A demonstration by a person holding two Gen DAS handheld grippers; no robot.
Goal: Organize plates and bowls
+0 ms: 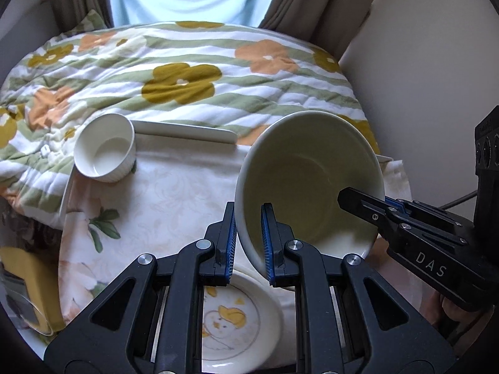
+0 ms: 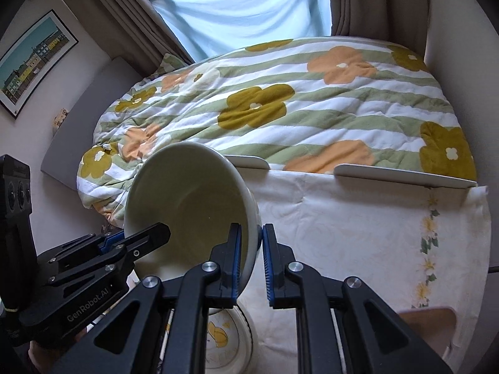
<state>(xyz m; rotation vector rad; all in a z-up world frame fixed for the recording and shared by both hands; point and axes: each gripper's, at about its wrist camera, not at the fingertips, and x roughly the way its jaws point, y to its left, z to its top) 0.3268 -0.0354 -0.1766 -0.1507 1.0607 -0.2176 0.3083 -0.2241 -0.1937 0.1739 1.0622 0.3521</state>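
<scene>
A large cream bowl hangs tilted in the air above the table, gripped on both sides. My left gripper is shut on its near left rim, one blue pad inside and one outside. My right gripper comes in from the right and clamps the opposite rim. In the right wrist view the same bowl is pinched by my right gripper, with the left gripper on its left edge. Below the bowl lies a white plate with a yellow drawing, also seen as the plate. A small white ribbed bowl stands at the table's far left.
A cream floral tablecloth covers the table. White boards lie along its far edge. Behind it is a bed with a flowered striped quilt, then curtains. A wall closes the right side.
</scene>
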